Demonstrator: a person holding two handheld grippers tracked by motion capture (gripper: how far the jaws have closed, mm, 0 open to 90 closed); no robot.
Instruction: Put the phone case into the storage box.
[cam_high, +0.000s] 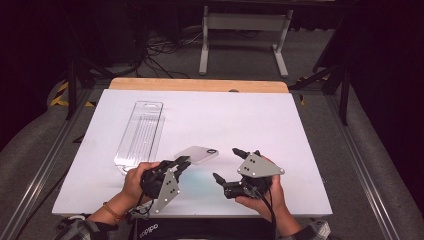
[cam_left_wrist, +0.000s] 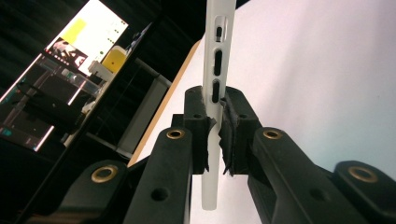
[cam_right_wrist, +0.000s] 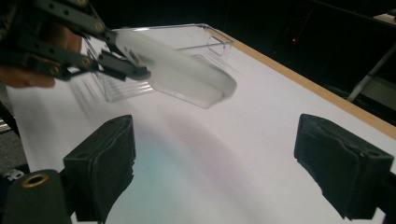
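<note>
The left tongs (cam_high: 181, 163) are clamped on the near end of a translucent phone case (cam_high: 198, 154), and the case hangs off the tabletop (cam_high: 240, 120) rather than lying on it: from the right gripper view it floats clear above the white sheet, tilted, with a soft shadow under it. In the left gripper view the two padded jaws pinch the case's thin side edge, just below a row of button cut-outs, and the case runs straight away from the jaws. Its long axis runs from the left tongs toward the middle of the tabletop and slightly to the right, with the camera-hole end farthest from the left hand (cam_high: 135, 181). The right tongs (cam_high: 227, 164) stand wide open and grip nothing; they sit near the tabletop's near edge, just to the right of the case, with the jaws turned toward it. So the free end of the case lies ahead and a little to the left of the right tongs, near but not touching. A long clear plastic tray (cam_high: 139, 135) lies empty toward the left edge of the tabletop, its length running from near to far, just beyond the left hand. If the case is meant for that tray, my guess is the left hand is much the nearer one to carry it there.
</note>
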